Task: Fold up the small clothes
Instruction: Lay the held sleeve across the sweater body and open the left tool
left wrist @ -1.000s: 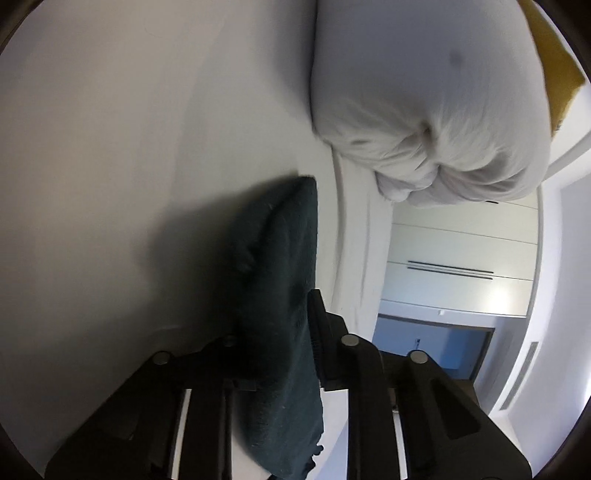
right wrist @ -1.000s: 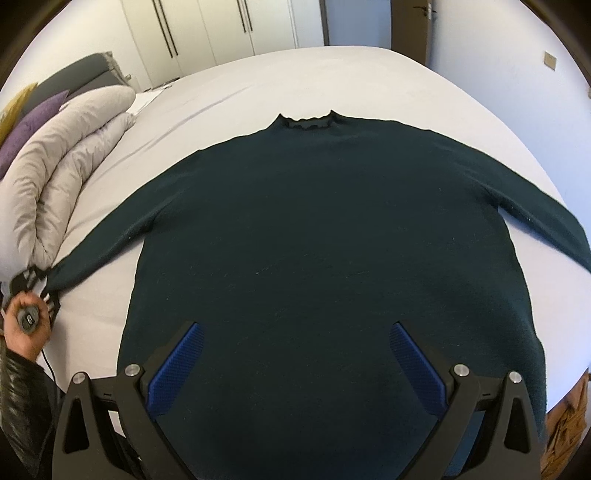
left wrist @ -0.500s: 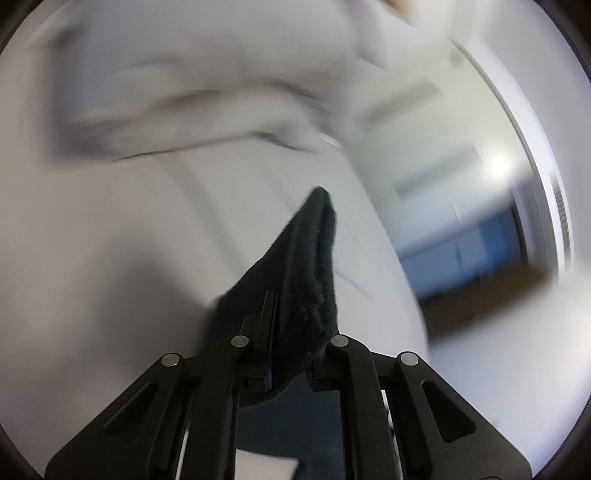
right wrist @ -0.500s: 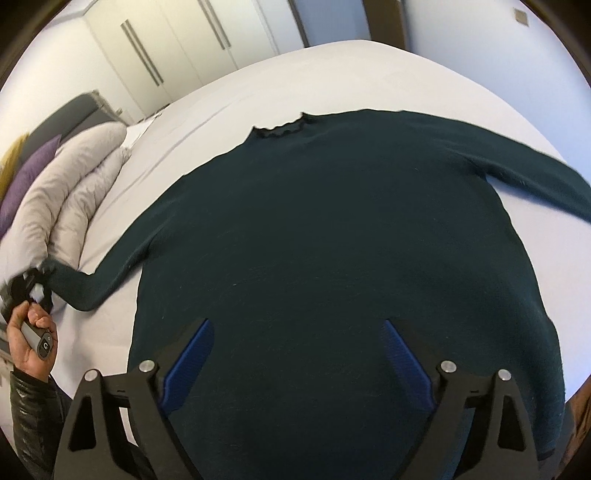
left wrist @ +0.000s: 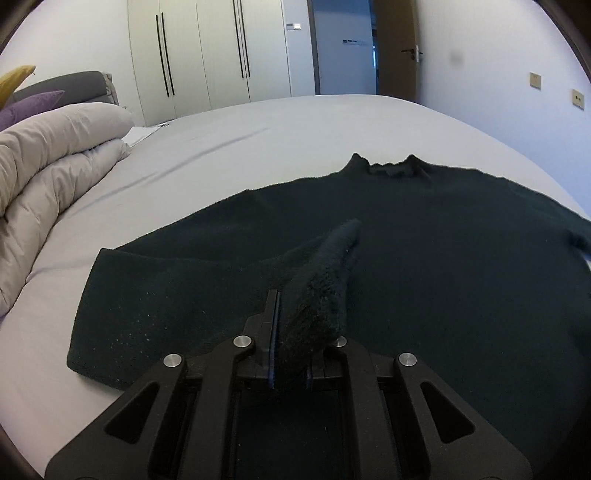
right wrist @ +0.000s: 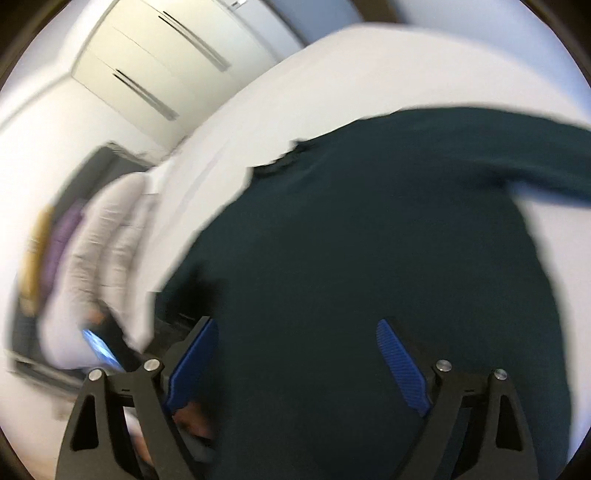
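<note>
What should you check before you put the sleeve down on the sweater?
1. Left tongs shut on the sleeve cuff: ok.
2. Sleeve folded over the sweater body: ok.
3. Sweater body flat on the bed: ok.
4. Right tongs open, holding nothing; they have just been closing a little: ok.
5. Other sleeve folded in: not ok, it lies stretched out.
6. Hem straight: cannot tell.

No legible text, label, brand, number or sign anywhere in either view. Small plate on the wall (left wrist: 293,26) beside the wardrobe: markings too small to read. Notice on the far wall past the doorway (left wrist: 350,41): a dark strip, unreadable. Lit blue screen (right wrist: 101,349) in the right wrist view: blurred, nothing readable.
</note>
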`<act>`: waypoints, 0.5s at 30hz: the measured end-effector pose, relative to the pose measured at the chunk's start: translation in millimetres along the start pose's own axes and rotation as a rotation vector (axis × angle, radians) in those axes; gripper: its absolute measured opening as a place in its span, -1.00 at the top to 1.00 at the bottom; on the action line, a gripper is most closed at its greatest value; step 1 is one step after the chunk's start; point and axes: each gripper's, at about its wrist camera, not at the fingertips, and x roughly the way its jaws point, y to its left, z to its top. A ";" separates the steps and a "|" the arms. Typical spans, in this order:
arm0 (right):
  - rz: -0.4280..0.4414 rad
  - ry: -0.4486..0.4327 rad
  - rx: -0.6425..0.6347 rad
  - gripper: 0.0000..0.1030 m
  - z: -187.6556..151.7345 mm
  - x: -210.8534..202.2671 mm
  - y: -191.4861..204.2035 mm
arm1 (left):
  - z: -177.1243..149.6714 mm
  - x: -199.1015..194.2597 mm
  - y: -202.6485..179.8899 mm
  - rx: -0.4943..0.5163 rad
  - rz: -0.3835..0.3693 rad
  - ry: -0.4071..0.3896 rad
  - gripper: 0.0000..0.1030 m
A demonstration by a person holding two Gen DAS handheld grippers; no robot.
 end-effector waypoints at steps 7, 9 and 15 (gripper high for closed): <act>0.270 0.285 0.033 -0.51 47.9 119.1 46.1 | -20.6 -2.0 -16.5 0.000 -0.003 0.019 0.82; 0.338 0.338 0.064 -0.51 55.5 146.5 57.9 | -18.2 2.5 -18.6 0.013 0.004 0.031 0.82; 0.329 0.431 0.101 -0.51 66.4 189.7 82.1 | -20.4 4.3 -17.0 0.006 -0.008 0.035 0.82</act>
